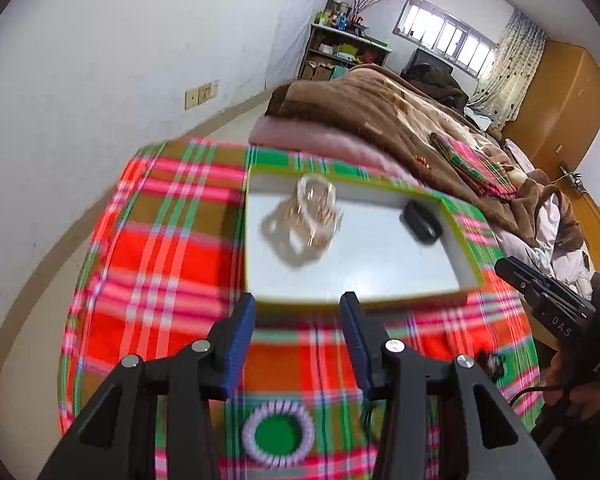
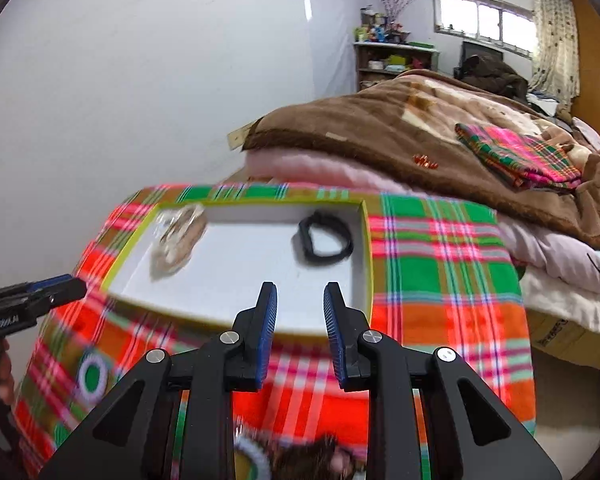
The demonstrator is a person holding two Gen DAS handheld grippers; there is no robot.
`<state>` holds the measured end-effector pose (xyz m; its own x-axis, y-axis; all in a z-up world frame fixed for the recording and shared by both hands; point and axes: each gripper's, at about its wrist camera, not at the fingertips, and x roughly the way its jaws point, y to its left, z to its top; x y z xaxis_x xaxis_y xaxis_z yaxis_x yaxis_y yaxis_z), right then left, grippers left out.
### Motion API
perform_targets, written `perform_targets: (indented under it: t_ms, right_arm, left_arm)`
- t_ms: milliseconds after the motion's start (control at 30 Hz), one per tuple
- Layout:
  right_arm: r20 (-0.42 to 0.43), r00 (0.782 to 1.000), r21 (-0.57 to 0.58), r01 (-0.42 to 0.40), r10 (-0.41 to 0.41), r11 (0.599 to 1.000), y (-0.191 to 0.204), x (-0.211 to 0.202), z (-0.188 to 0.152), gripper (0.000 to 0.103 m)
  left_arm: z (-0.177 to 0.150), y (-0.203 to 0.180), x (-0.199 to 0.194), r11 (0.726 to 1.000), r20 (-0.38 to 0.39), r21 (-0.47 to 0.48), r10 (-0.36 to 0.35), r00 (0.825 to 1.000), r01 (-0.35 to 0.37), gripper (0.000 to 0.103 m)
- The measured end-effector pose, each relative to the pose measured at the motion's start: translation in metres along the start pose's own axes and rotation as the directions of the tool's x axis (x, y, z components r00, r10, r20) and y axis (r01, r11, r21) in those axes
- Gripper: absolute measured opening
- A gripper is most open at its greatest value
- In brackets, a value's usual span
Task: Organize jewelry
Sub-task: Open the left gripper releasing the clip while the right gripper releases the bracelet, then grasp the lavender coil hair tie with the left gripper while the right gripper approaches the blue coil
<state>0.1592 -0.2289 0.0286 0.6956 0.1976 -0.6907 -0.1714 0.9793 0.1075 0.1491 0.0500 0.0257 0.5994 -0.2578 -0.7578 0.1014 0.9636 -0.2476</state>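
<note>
Both hand-held grippers, left [image 1: 298, 304] and right [image 2: 300, 294], are held with jaws parted and nothing gripped, just before the tray [image 1: 464, 248]. Inside the tray, a blurred pale jewelry heap [image 1: 304, 216] and a black band [image 1: 420, 222] are seen; before it, a white beaded bracelet [image 1: 278, 432] lies on the plaid tabletop [image 1: 164, 248].

Little can be read — the right gripper [image 1: 512, 270] bears white letters "DAS" on its black body; the print on the left gripper [image 2: 74, 286] is blurred.
</note>
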Motion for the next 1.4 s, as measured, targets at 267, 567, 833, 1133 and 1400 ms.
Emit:
perform_targets:
  t_ms: [267,567,833,1133,1400]
  right_arm:
    - [-0.024,0.998,-0.011,-0.052,0.052,0.999,0.004,-0.017,-0.038,0.025]
    - [-0.087,0.995,-0.099,-0.065,0.056,0.993,0.018,-0.017,-0.077,0.025]
    - [-0.114,0.993,-0.15,-0.052,0.035,0.987,0.026,-0.016,-0.093,0.025]
    - [-0.135,0.991,-0.183,-0.008,-0.017,0.983,0.033,-0.009,-0.102,0.025]
    - [-0.119,0.992,-0.202,0.02,-0.045,0.979,0.036,-0.009,-0.107,0.025]
  left_arm:
    - [-0.037,0.019,-0.007,0.999,-0.037,-0.043,0.001,0.999,-0.003,0.046]
    - [-0.069,0.026,-0.003,0.998,-0.083,-0.061,0.007,0.997,-0.012,0.045]
    - [-0.083,0.031,-0.002,0.997,-0.099,-0.07,0.009,0.995,-0.016,0.045]
    - [-0.087,0.02,-0.002,0.997,-0.088,-0.012,0.069,0.994,-0.07,0.045]
    - [-0.09,0.014,-0.002,0.993,-0.079,0.032,0.116,0.99,-0.114,0.045]
